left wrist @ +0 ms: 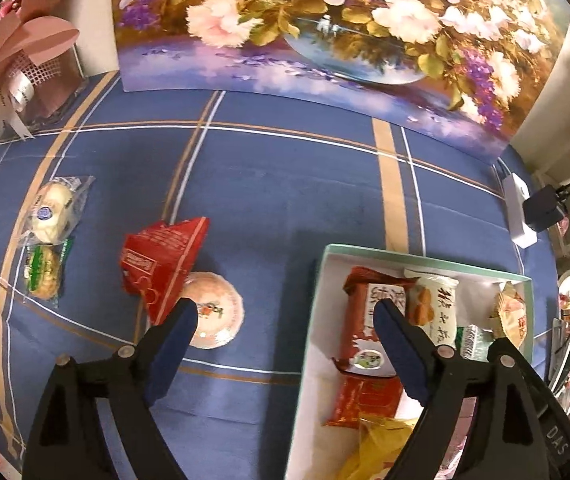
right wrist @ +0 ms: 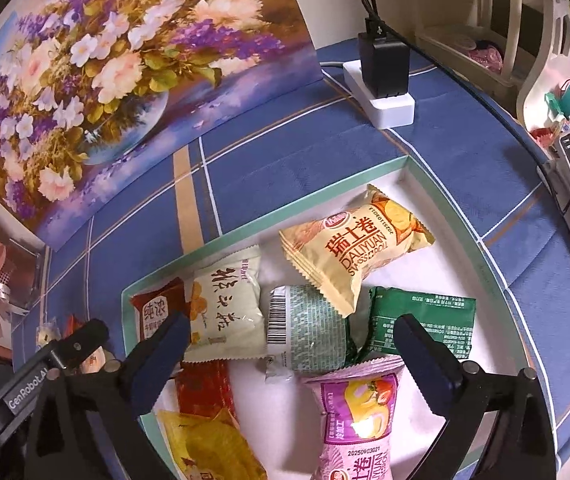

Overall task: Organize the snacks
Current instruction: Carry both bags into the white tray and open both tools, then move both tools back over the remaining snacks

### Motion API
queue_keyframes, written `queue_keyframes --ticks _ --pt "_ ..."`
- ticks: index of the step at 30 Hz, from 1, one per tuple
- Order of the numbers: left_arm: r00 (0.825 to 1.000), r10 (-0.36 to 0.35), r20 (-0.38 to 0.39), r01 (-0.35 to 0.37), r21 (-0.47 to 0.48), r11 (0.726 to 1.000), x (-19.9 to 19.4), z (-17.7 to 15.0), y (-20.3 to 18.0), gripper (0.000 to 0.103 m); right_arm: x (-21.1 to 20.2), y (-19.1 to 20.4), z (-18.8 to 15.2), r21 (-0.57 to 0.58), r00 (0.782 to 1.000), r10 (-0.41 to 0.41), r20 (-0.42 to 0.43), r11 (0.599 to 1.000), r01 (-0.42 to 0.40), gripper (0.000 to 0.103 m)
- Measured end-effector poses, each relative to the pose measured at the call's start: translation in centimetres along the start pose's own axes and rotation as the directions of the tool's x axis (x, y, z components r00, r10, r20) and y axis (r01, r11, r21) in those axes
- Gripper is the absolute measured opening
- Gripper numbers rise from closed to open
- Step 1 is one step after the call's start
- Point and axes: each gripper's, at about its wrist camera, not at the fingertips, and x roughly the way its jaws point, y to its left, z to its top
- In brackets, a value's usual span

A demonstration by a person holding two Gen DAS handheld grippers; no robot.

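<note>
From the left wrist view, the left gripper (left wrist: 285, 320) stands released, jaws wide with nothing between them, hovering over the blue checked cloth (left wrist: 285, 184) at the box's left rim. The mint-edged box (left wrist: 425, 258), at lower right of the frame, already holds a good heap. Four snacks lie loose on the cloth at left: a clear-wrapped white bun (left wrist: 51, 212) at mid left, a green-labelled biscuit pack (left wrist: 45, 270) just below it, a red packet (left wrist: 163, 264) nearer centre, and a round pink pastry (left wrist: 215, 312) touching the red packet's lower edge. I'd judge the job well over halfway done, with those four left to bring in.

From the right wrist view, the right gripper (right wrist: 289, 344) is also released, jaws spread over the box interior, empty. I count eight packs in the box: a yellow Swiss roll (right wrist: 361, 252) upper centre, a white cracker pack (right wrist: 229, 312), a brown pack (right wrist: 157, 310) at the left corner, a pale green pack (right wrist: 309, 332), a dark green pack (right wrist: 425, 324), a pink roll (right wrist: 361, 412) at the bottom, a red pack (right wrist: 205, 388) and a yellow pack (right wrist: 213, 448) lower left.
</note>
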Motion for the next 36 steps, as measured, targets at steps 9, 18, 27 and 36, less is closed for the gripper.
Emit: queue_keyframes --ticks 9,18,27,36 --pt "0.998 0.042 0.043 -0.042 -0.004 0.999 -1.3 0.4 1.6 0.103 -0.9 1.7 -0.5 -0.037 1.000 -0.009 0.015 0.999 0.010 0.103" --pt "0.996 0.077 0.052 -0.074 -0.056 0.996 -3.0 1.2 5.0 0.103 -1.7 4.7 -1.4 -0.094 1.000 -0.008 0.023 0.995 0.010 0.103" --pt "0.967 0.242 0.077 -0.223 -0.195 0.955 -4.8 1.5 12.7 0.103 -1.7 10.6 -3.3 -0.200 0.999 0.033 0.016 0.979 -0.029 0.103" --pt "0.943 0.331 0.026 -0.297 -0.379 0.877 -7.0 0.5 22.6 0.103 -1.7 15.8 -5.3 -0.284 0.996 0.088 0.016 0.956 -0.079 0.103"
